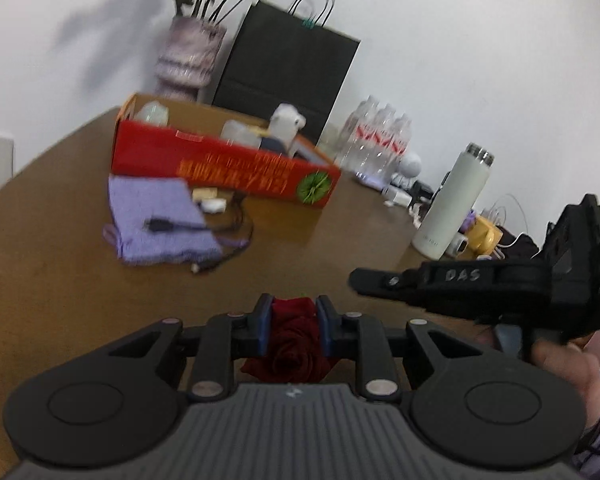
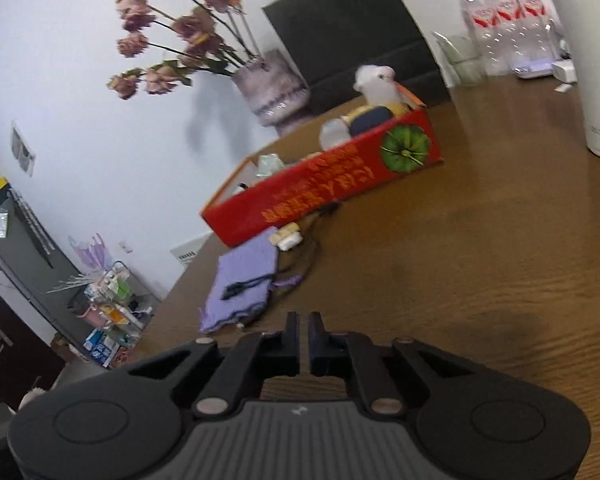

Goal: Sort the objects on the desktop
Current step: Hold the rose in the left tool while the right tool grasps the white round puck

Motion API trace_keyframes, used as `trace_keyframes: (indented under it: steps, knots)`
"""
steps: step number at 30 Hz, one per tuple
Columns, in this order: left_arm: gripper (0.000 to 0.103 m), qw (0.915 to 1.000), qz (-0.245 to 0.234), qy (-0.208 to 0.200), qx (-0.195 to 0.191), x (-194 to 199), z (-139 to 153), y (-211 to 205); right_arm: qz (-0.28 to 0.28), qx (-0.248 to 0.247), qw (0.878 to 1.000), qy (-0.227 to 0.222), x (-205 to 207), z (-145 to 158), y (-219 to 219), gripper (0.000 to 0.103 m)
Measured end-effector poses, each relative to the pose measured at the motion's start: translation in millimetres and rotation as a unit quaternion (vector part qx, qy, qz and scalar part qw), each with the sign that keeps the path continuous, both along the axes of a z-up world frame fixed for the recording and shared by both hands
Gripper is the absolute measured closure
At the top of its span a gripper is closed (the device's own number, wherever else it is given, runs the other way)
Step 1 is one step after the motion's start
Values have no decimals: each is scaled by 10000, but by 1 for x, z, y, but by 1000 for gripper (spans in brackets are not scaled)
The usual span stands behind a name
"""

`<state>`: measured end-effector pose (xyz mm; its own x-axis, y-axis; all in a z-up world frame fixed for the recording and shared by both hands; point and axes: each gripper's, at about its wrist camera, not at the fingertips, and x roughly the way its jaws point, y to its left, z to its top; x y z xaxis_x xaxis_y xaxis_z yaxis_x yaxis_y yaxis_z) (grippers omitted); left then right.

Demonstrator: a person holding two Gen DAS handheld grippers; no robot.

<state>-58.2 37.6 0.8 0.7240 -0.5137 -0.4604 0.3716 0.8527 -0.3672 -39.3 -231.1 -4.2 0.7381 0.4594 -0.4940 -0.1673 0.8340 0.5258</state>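
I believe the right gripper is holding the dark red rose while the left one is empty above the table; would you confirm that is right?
Not quite: the sides are swapped. In the left wrist view the left gripper has its jaws closed on the dark red rose. In the right wrist view the right gripper holds nothing, its jaws nearly together above the table.

"DAS" is handwritten in pale letters on the black right gripper (image 1: 464,276). The orange print along the long red cardboard box (image 1: 220,164) is too blurred to read.
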Motion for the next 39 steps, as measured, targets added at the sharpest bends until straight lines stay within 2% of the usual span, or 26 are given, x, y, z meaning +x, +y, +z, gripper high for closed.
trace_keyframes:
  steps: [1, 2, 4, 6, 9, 12, 17, 20, 24, 25, 27, 29, 32, 33, 35, 39]
  knots:
    - [79, 10000, 46, 8, -65, 0, -3, 2, -15, -33, 10000, 30, 0, -1, -2, 94]
    - [79, 9997, 96, 51, -196, 2, -5, 6, 92, 47, 9999, 88, -1, -1, -4, 87]
    - [79, 9981, 206, 271, -517, 8, -8, 14, 532, 323, 9980, 88, -3, -2, -3, 76]
    - [79, 9957, 302, 442, -754, 15, -12, 20, 879, 248, 9958, -16, -10, -1, 3, 73]
    - [79, 9931, 355, 560, -967, 19, -15, 26, 1090, -277, 9936, -89, -17, -1, 21, 74]
    - [79, 9919, 368, 595, -1063, 19, -17, 29, 1412, -378, 9893, -26, -18, -4, 32, 82]
    - [79, 9914, 390, 599, -1100, 21, -20, 31, 1457, -542, 9878, -97, -18, -5, 48, 93]
    - [80, 9910, 385, 658, -1100, 23, -19, 32, 1384, -1177, 9828, -338, -27, 2, 65, 94]
    - [81, 9912, 411, 680, -1060, 22, -19, 32, 1292, -2162, 9651, -718, -40, 7, 89, 93]
    - [81, 9913, 435, 677, -1042, 22, -19, 32, 1207, -2308, 9627, -734, -40, 7, 92, 102]
    - [81, 9913, 548, 681, -988, 21, -18, 36, 917, -2684, 9570, -602, -35, 0, 92, 103]
    - [80, 9913, 592, 757, -904, 22, -17, 38, 723, -2579, 9628, -343, -28, -9, 81, 103]
    - [76, 9939, 651, 714, -536, 24, -9, 33, 589, -2439, 9675, -313, -26, -7, 65, 102]
    - [75, 9939, 628, 714, -567, 26, -9, 33, 625, -2312, 9704, -308, -26, -6, 61, 101]
    - [75, 9917, 697, 826, -697, 30, -14, 35, 898, -1979, 9749, -488, -30, 0, 54, 92]
    - [75, 9878, 661, 985, -1012, 33, -21, 42, 1267, -1607, 9773, -545, -31, 2, 62, 91]
